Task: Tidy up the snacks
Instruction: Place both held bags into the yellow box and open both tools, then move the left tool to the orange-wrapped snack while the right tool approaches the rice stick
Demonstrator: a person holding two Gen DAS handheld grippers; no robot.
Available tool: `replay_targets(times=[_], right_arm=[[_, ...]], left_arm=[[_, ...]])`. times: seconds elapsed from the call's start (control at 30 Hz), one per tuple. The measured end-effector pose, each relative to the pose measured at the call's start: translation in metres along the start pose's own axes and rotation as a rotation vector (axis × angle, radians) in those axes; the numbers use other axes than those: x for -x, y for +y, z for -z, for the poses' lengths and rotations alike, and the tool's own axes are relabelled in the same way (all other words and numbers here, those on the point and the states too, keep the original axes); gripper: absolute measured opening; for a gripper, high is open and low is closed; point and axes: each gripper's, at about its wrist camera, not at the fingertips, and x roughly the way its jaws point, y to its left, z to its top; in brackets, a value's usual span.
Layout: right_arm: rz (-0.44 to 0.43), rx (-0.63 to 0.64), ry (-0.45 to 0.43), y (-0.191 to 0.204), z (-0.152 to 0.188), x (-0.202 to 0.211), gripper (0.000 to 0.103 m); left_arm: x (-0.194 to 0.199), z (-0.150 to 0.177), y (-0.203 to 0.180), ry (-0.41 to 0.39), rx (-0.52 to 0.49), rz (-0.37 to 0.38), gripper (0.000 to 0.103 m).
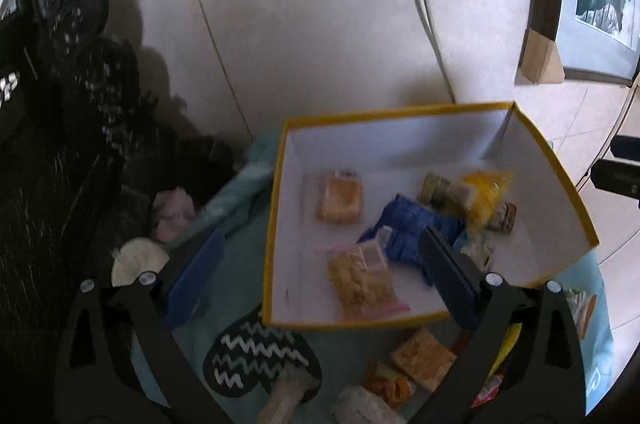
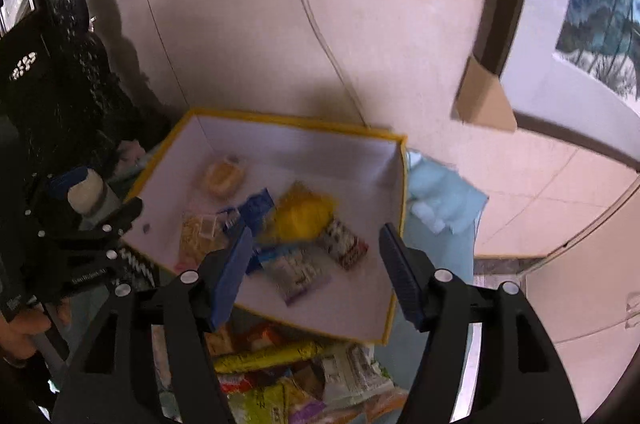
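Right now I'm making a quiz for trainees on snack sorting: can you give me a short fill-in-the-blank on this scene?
1. The box holding the snacks has a rim coloured ____.
2. The pads on the left gripper are coloured ____.
3. Between the jaws of the right gripper there is ____ held.
4. The cloth under the box is light ____.

Missing words: yellow; blue; nothing; blue

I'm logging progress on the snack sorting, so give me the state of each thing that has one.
Box: open, no lid, partly filled.
Yellow packet: in the box.
Blue packet: in the box.
Snack pile: outside the box, unsorted.
Left gripper: open, empty.
Right gripper: open, empty.
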Motion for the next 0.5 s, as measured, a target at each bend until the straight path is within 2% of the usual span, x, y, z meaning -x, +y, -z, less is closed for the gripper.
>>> replay_targets(times=[0.27, 0.4, 0.5], right_arm=[[-0.026, 0.004, 0.022, 0.004, 0.032, 0.018, 0.066], [-0.048, 0.012, 0.053, 0.012, 0.072, 0.026, 0.066], [-0.051, 0.017, 0.127, 0.015, 0.12, 0.02, 0.066]], left_arm=[[0.026, 0.031, -0.001, 0.01, 0.037, 0.041, 0.099], [0.047, 0.078, -0.004, 0.041, 0.065, 0.115, 0.099], [0.055, 0.126, -0.015, 0.1, -0.001, 0.156, 0.099]])
